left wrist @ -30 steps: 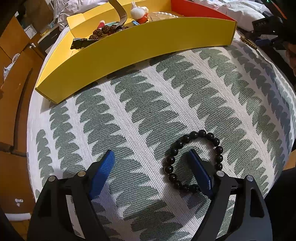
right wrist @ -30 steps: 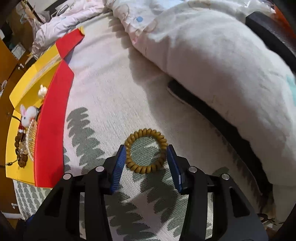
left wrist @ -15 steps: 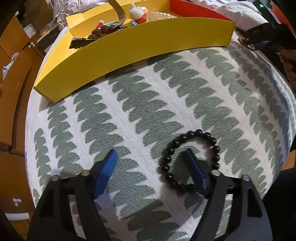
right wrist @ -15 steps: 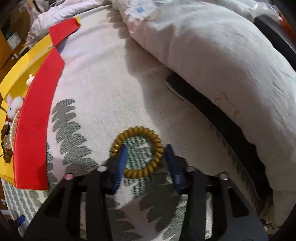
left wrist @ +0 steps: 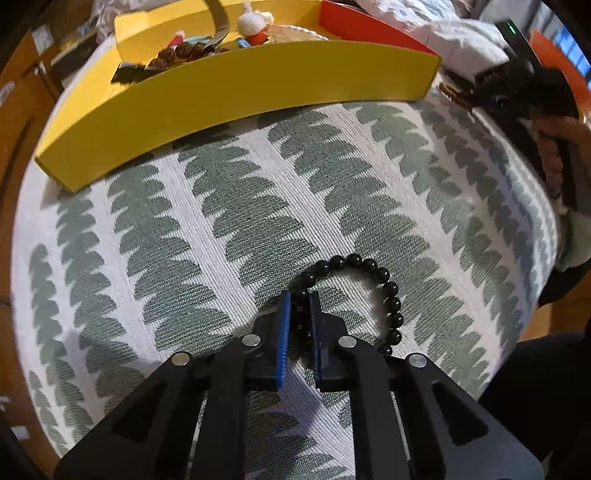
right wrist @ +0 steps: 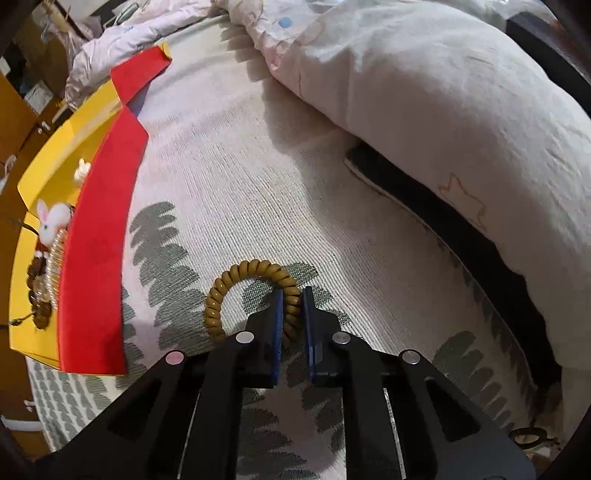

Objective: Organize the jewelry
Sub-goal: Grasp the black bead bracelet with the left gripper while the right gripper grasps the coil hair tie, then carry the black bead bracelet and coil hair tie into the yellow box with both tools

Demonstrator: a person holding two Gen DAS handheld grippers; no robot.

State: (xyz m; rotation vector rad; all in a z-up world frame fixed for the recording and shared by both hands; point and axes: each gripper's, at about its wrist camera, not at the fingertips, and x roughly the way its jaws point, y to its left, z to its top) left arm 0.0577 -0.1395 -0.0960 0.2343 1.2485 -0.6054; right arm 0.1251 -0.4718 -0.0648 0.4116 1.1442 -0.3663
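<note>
The left claw [left wrist: 299, 297] has just closed its blue pads on the left side of a bracelet of round black beads [left wrist: 369, 266], pinching a few beads between them while the rest of the loop curves out to the right on the white bedspread woven with grey-green leaf shapes [left wrist: 236, 206]. Further out lies a shallow yellow cardboard tray [left wrist: 236, 88] with one red end wall. Inside it sit a cluster of dark brown beads [left wrist: 177, 55], a small white plush rabbit [left wrist: 251, 24] and a strand of pale beads [left wrist: 299, 33].

The right claw [right wrist: 293, 295] has likewise just shut, its pads clamped on the right side of a mustard-brown coiled spiral hair tie [right wrist: 236, 280], whose free loop arcs to the left on the same bedspread. To the left of it stands the tray's red wall [right wrist: 99, 251], with the rabbit just behind it. Off to the right, a rumpled white quilt [right wrist: 424, 110] covers much of the bed, and a dark band shows beneath its edge.
</note>
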